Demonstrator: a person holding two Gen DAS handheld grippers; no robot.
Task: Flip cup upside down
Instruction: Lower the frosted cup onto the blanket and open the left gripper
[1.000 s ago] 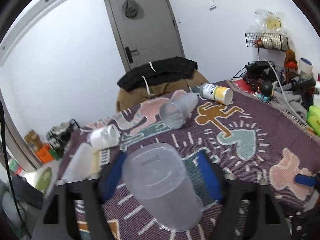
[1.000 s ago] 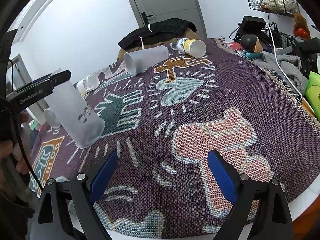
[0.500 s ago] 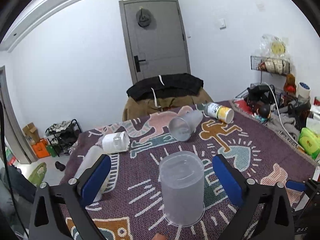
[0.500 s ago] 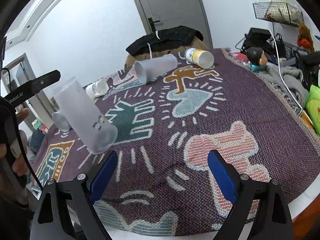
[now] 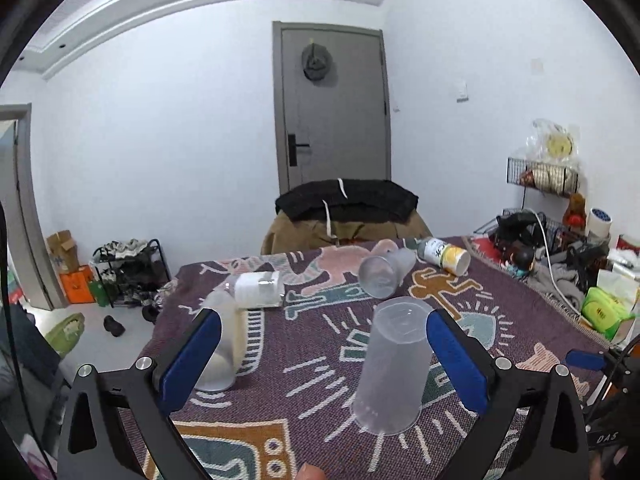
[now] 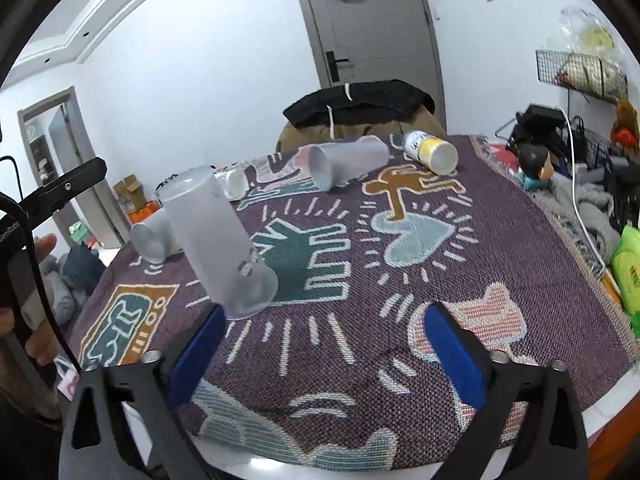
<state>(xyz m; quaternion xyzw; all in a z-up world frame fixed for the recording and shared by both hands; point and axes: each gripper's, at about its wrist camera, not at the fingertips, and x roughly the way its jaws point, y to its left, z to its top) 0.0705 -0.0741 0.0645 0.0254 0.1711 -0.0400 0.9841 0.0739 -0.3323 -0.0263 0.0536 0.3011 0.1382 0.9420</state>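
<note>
A tall frosted clear cup (image 5: 394, 364) stands upside down, mouth down, on the patterned cloth (image 5: 500, 312). It also shows in the right wrist view (image 6: 218, 244). My left gripper (image 5: 320, 356) is open and empty, pulled back, its blue pads wide on either side of the cup without touching it. My right gripper (image 6: 320, 354) is open and empty, low over the cloth's front part, to the right of the cup.
Another frosted cup (image 5: 384, 274) lies on its side at the back, next to a yellow-labelled bottle (image 5: 444, 256). A white cup (image 5: 260, 290) and a clear cup (image 5: 224, 344) lie at the left. Clutter, a wire rack (image 5: 542, 176) and a green pack (image 5: 606, 312) stand at the right.
My left gripper opened, let go of the upside-down cup and drew back and up. The cup stays standing on the cloth. My right gripper shifted only slightly.
</note>
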